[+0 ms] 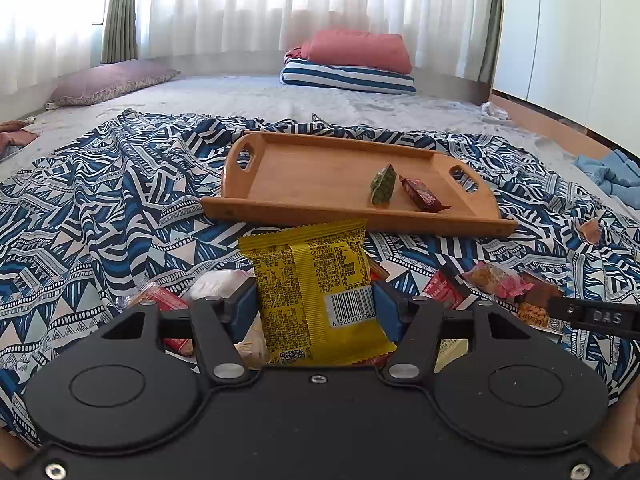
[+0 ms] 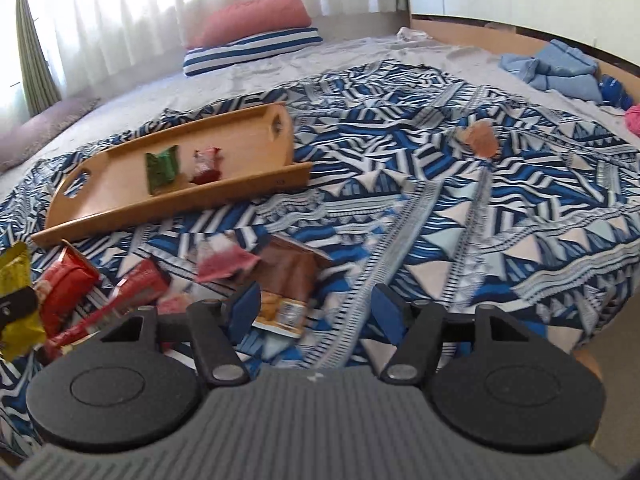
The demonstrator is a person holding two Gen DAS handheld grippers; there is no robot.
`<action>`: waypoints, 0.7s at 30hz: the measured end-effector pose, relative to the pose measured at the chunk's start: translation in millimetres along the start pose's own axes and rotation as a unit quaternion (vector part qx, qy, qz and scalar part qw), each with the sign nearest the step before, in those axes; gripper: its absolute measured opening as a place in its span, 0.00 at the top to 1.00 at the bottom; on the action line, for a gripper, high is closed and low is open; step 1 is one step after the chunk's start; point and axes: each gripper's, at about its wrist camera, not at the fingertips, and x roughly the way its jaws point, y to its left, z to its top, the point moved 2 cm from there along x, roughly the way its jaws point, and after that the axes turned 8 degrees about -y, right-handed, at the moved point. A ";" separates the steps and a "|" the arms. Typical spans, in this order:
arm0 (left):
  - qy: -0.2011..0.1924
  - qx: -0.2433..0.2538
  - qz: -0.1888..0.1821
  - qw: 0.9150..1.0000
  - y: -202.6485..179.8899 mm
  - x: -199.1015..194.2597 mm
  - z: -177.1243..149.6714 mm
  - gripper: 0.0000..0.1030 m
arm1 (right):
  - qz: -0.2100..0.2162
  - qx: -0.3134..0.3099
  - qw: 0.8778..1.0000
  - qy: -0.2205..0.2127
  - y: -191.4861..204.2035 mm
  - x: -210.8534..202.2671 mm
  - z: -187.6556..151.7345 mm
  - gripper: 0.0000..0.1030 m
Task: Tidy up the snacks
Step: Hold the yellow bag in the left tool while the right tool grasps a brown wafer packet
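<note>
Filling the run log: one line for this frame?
left gripper: holds yellow packet | right gripper: open, empty | tray: two snacks

Your left gripper [image 1: 314,304] hides most of the snack pile: the yellow packet [image 1: 316,288] clamped between its jaws covers whatever lies straight ahead of them, and its lower end drops behind the gripper body. A white packet [image 1: 218,282] and a red wrapper [image 1: 162,300] peek out just outside the left jaw, too covered to identify. In your right wrist view everything is smeared; the brown packet [image 2: 288,280] ahead of the open jaws has unreadable print, and the yellow packet is cut off at the left edge.
</note>
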 end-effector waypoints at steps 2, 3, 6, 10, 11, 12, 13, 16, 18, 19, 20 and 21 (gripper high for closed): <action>-0.001 0.002 0.002 1.000 -0.8 0.2 -0.6 0.43 | 0.000 -0.002 1.000 0.006 11.5 6.2 -0.3 0.26; -0.002 0.004 0.002 1.000 -1.7 0.8 -1.4 0.43 | -0.001 -0.003 1.000 0.008 16.3 10.3 -0.5 0.26; -0.003 0.009 -0.003 1.000 -4.7 1.9 -2.8 0.43 | -0.006 0.007 1.000 0.015 25.3 19.0 -2.4 0.26; -0.001 0.007 -0.008 1.000 -7.4 5.5 -4.1 0.43 | -0.027 0.020 0.999 0.004 28.8 27.3 -3.1 0.26; 0.000 0.007 -0.009 1.000 -7.9 6.4 -4.4 0.43 | -0.031 0.019 0.999 0.001 29.5 29.0 -3.0 0.26; 0.000 0.007 -0.010 1.000 -8.4 6.9 -4.5 0.43 | -0.034 0.015 0.999 -0.001 30.5 30.6 -2.8 0.26; 0.000 0.008 -0.011 1.000 -8.9 7.3 -4.3 0.43 | -0.037 0.010 0.999 -0.003 32.1 32.2 -2.6 0.26; -0.002 0.011 -0.012 1.000 -9.6 8.2 -4.0 0.43 | -0.041 -0.004 0.999 -0.005 35.3 35.9 -2.6 0.33; -0.002 0.010 -0.013 1.000 -9.0 9.1 -3.6 0.43 | -0.047 -0.009 0.999 -0.008 35.9 36.5 -3.0 0.45; -0.002 0.009 -0.013 1.000 -8.4 9.7 -3.5 0.43 | -0.050 -0.009 0.999 -0.011 35.4 36.3 -3.4 0.47; -0.001 0.008 -0.013 1.000 -7.9 10.1 -3.5 0.43 | -0.048 -0.008 0.999 -0.015 34.7 35.7 -3.9 0.48; -0.001 0.008 -0.012 1.000 -7.3 10.6 -3.6 0.43 | -0.046 -0.007 0.999 -0.019 33.6 34.8 -4.6 0.49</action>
